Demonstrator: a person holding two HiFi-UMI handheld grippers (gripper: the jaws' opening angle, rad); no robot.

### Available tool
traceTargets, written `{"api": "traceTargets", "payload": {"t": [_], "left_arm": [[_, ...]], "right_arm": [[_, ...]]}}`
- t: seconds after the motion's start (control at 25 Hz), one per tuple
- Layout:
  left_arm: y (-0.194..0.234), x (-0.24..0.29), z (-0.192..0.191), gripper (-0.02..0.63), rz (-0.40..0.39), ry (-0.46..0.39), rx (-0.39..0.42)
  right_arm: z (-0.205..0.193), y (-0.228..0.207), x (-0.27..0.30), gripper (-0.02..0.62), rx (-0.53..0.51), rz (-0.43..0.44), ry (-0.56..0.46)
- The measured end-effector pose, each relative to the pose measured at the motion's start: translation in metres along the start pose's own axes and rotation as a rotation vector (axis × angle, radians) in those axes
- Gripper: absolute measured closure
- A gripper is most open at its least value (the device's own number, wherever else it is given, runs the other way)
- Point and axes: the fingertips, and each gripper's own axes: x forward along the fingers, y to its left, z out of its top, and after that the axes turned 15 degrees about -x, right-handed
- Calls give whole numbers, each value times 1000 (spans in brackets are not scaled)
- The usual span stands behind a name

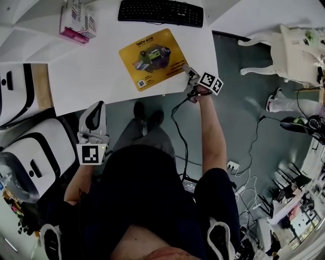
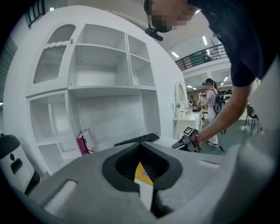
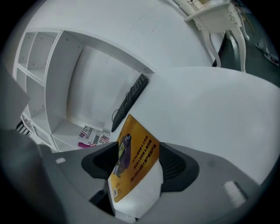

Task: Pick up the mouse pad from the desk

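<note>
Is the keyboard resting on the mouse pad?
No, the keyboard lies beyond the mouse pad, with a strip of bare desk between them.

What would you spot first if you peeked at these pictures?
The bright yellow mouse pad jumps out first, lying flat on the white desk just below the black keyboard. Next comes the right claw, its jaws apart at the pad's right corner. The left claw hangs lower down, off the desk's front edge.

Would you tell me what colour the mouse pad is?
The flat rectangular mouse pad is yellow-orange; head view shows it best.
</note>
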Motion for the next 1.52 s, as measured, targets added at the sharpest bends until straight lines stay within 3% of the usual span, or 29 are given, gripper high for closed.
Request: {"api": "traceTargets", "payload": {"t": [0.16, 0.32, 0.6, 0.8, 0.96, 1.24, 1.52], "left_arm": [[-4, 3, -1, 606, -10, 3, 2], [-9, 7, 0, 606, -21, 4, 16], [-6, 7, -1, 606, 5, 17, -22], [-4, 8, -3, 606, 1, 14, -2], [-5, 7, 0, 606, 15, 13, -27], [2, 5, -3, 606, 19, 9, -16], [4, 4, -4, 606, 21, 12, -14]], "right_arm": [[1, 1, -3, 314, 15, 65, 12], [0, 13, 10, 323, -40, 108, 58], [0, 21, 27, 353, -85, 116, 118], [0, 24, 40, 391, -135, 97, 171], [-2, 26, 44, 461, -173, 74, 198], [-6, 28, 47, 558, -223, 49, 176], [-1, 49, 42, 575, -296, 82, 124]]}}
